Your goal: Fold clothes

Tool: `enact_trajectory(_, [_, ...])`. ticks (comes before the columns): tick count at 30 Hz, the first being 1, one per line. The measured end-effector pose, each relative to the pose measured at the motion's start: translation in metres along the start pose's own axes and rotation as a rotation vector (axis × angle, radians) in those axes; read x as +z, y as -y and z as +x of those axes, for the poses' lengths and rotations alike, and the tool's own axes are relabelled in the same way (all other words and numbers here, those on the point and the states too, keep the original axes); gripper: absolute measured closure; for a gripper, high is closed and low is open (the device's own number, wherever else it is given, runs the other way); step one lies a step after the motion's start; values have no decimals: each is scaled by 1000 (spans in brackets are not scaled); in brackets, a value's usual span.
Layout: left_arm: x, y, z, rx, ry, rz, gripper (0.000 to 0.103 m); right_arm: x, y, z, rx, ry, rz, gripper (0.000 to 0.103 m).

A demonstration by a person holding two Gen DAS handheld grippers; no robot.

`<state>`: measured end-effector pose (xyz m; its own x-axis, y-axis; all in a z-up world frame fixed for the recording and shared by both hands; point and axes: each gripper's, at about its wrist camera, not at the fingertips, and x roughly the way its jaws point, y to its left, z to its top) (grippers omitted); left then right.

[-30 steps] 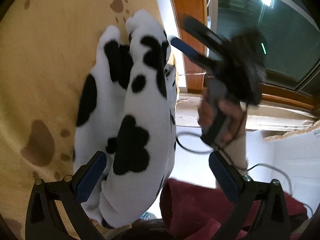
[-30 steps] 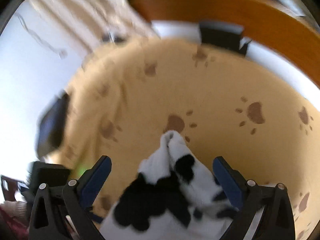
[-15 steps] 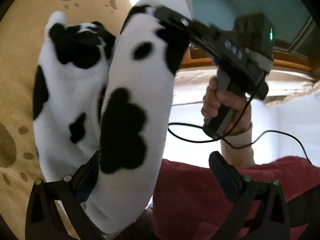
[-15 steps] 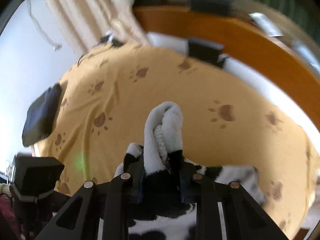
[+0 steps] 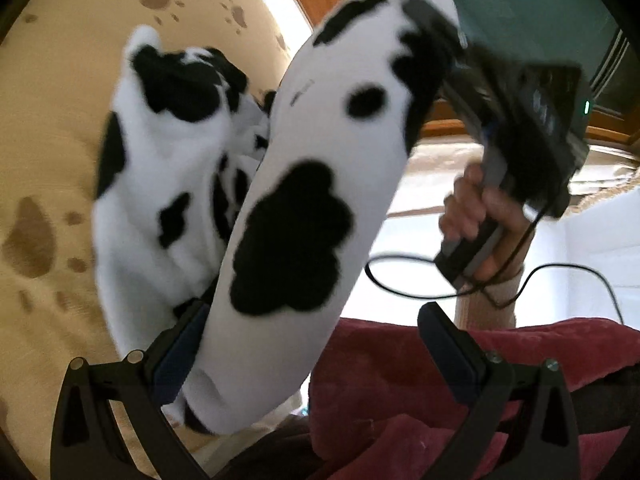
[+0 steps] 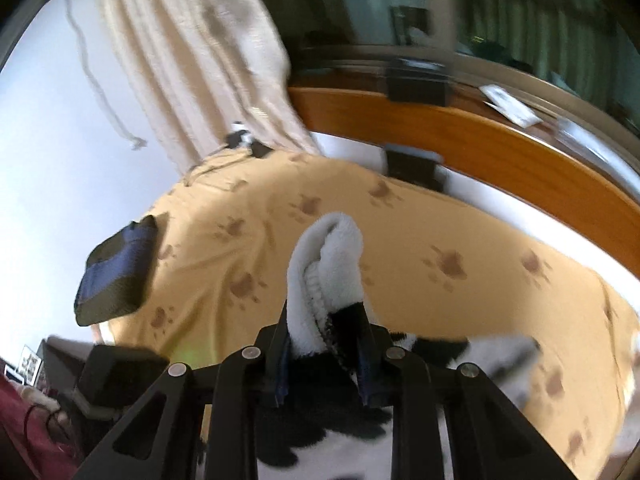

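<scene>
While the left gripper (image 5: 308, 356) is spread wide, a cow-print fleece garment (image 5: 304, 208) is pinched by the right gripper (image 6: 324, 354) above the paw-print bedspread (image 6: 460, 300).

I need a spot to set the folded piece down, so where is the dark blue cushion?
In the right wrist view, the dark blue cushion lies at the left edge of the paw-print sheet.

Yellow paw-print bedspread (image 6: 400, 240), wooden window ledge (image 6: 500, 148), beige curtain (image 6: 192, 60), white wall (image 6: 48, 140)

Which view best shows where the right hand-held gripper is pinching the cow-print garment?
The right wrist view: the right hand-held gripper is clamped on the cow-print garment. The left wrist view shows it blurred.
</scene>
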<state>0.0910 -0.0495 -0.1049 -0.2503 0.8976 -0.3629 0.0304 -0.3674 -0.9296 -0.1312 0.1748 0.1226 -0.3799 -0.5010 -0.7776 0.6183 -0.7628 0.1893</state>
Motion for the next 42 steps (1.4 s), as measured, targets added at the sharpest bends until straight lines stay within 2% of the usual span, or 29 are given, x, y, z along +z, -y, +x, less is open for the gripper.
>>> enact_trajectory(3, [-2,-16,-8,39,34,-72,0,12,-12,47,46,-51,-25,77])
enact_trajectory(7, [-6,-45,-6,100,28,-208,0,5,-9,113,58,-164,-9,77])
enact_trajectory(11, [-5,-49,-6,132,31,-223,0,-13,-1,155,45,-245,4,76])
enact_trajectory(12, [-3,-47,-6,143,34,-212,0,-16,0,159,51,-258,11,74])
enact_trajectory(13, [0,-45,-6,154,35,-204,0,-18,2,161,59,-269,22,68])
enact_trajectory(14, [3,-43,-6,165,35,-196,0,-19,4,160,69,-275,37,53])
enact_trajectory(16, [9,-40,-6,176,39,-188,0,-18,8,146,78,-241,63,41])
enact_trajectory(19, [21,-33,-6,205,43,-166,0,-12,22,86,69,-75,116,39])
enact_trajectory(21, [32,-30,-4,232,61,-161,0,-14,34,44,33,24,163,34])
enact_trajectory(23, [42,-28,-1,251,79,-159,0,-29,54,0,-26,110,249,32])
enact_trajectory(24, [48,-29,0,254,91,-166,0,-43,67,-17,-43,127,304,31])
enact_trajectory(27, [58,-28,11,240,120,-197,0,-100,106,-55,-82,123,469,29])
enact_trajectory(33, [70,-29,48,252,104,-214,0,-189,135,-68,-71,48,673,29])
enact_trajectory(35, [82,-22,55,282,92,-189,0,-201,133,-65,-99,39,673,28])
enact_trajectory(37, [90,-14,63,324,80,-173,0,-204,125,-55,-177,5,612,29])
enact_trajectory(38, [93,-11,67,343,75,-171,0,-204,122,-50,-187,-5,591,28])
enact_trajectory(40, [95,-8,74,354,66,-170,0,-205,124,-40,-100,1,613,29])
enact_trajectory(42, [99,-6,81,333,51,-179,0,-207,131,-34,-57,14,652,28])
